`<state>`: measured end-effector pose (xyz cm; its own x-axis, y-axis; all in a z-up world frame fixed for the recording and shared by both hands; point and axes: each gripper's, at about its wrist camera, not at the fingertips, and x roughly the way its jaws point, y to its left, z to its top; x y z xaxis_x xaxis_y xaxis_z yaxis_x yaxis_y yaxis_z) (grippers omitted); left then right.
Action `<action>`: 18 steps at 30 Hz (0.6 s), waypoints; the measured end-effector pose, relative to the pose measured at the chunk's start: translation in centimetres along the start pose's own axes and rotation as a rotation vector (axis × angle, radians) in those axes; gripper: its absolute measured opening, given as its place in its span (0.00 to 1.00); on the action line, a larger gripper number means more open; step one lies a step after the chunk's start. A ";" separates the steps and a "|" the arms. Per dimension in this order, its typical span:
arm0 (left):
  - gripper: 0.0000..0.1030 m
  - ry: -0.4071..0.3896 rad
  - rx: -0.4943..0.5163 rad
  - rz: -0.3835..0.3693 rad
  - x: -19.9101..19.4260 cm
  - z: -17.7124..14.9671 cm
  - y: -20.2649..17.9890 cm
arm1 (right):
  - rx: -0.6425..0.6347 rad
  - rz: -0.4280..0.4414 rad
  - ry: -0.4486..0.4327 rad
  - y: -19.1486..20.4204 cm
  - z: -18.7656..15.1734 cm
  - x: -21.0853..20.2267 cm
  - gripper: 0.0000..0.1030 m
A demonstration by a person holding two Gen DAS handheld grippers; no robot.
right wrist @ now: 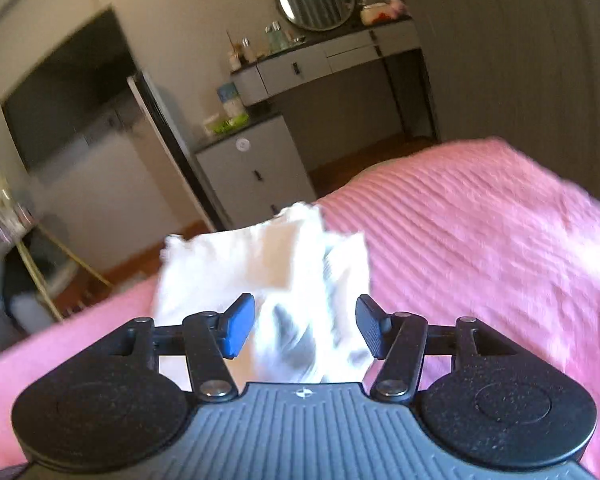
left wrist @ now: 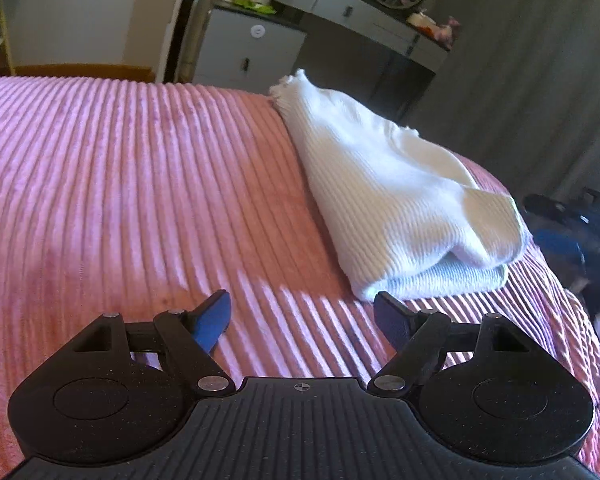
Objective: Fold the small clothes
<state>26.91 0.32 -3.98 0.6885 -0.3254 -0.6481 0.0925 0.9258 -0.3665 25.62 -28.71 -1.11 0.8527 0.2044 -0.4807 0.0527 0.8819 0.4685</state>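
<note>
both hand-held grippers, left hand-held gripper and right hand-held gripper, gape over pink ribbed bedspread.

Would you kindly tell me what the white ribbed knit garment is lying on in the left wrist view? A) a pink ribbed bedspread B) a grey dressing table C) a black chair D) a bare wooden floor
A: the white ribbed knit garment lies folded on the pink ribbed bedspread, ahead of the open left gripper, whose jaws stand apart and hold nothing.
</note>
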 end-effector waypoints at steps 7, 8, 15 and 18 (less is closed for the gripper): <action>0.81 0.021 0.008 -0.022 -0.4 -0.4 -0.9 | 0.226 0.120 0.113 -2.2 -1.2 3.6 0.51; 0.81 0.028 0.001 -0.031 -0.5 -0.4 -0.9 | 0.288 0.121 0.121 -2.8 -1.2 4.2 0.48; 0.81 0.046 0.004 -0.069 -1.2 0.2 -0.9 | 0.186 0.128 0.008 -2.2 -0.7 3.6 0.13; 0.81 0.032 -0.049 -0.082 -1.2 1.1 -0.5 | 0.124 0.085 -0.021 -2.4 -0.7 2.8 0.12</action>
<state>26.82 0.47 -2.26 0.6565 -0.4062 -0.6356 0.1119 0.8858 -0.4505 27.56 -29.98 -4.08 0.8675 0.2663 -0.4202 0.0423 0.8021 0.5957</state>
